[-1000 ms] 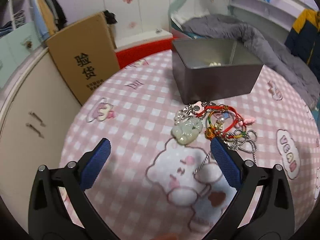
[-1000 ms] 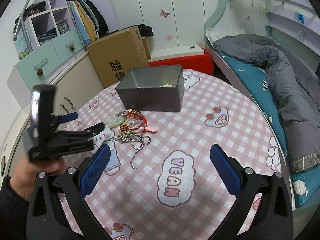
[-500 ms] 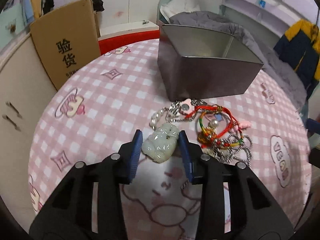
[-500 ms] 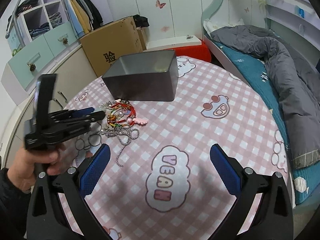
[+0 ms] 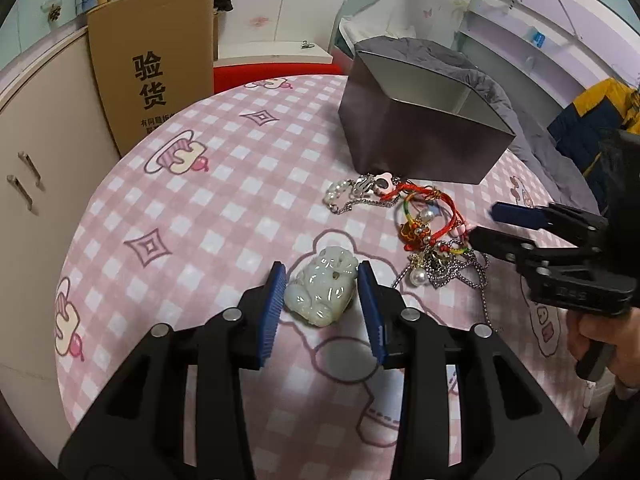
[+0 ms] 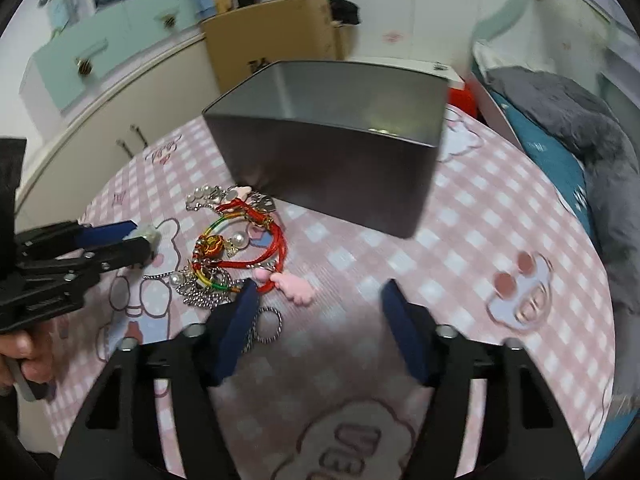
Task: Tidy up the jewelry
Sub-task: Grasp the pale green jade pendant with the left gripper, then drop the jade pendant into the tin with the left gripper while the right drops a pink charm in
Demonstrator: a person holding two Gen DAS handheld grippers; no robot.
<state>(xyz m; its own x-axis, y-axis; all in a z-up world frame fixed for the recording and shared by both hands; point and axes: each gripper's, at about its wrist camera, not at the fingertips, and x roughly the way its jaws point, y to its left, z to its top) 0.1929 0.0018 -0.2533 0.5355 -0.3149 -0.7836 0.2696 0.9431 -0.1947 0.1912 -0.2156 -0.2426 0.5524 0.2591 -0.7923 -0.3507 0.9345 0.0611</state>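
Note:
A pale green jade pendant (image 5: 322, 286) sits between the blue pads of my left gripper (image 5: 322, 292), which is shut on it just above the pink checked tablecloth; it shows as a small pale lump in the right wrist view (image 6: 146, 235). A tangle of red cord bracelets, pearls and silver chains (image 5: 430, 236) lies to its right, in front of the open grey metal box (image 5: 416, 120). My right gripper (image 6: 318, 308) is open, low over the cloth, its left finger at the tangle's (image 6: 232, 256) near edge.
A cardboard box (image 5: 156, 72) leans against cream cabinets (image 5: 36, 152) at the table's left. A bed with a grey duvet (image 6: 568, 120) lies to the right. The table edge (image 5: 80, 216) curves round on the left.
My left gripper closed on the jade pendant and pulled it away from the tangle. My right gripper moved in close to the jewelry pile and narrowed its opening.

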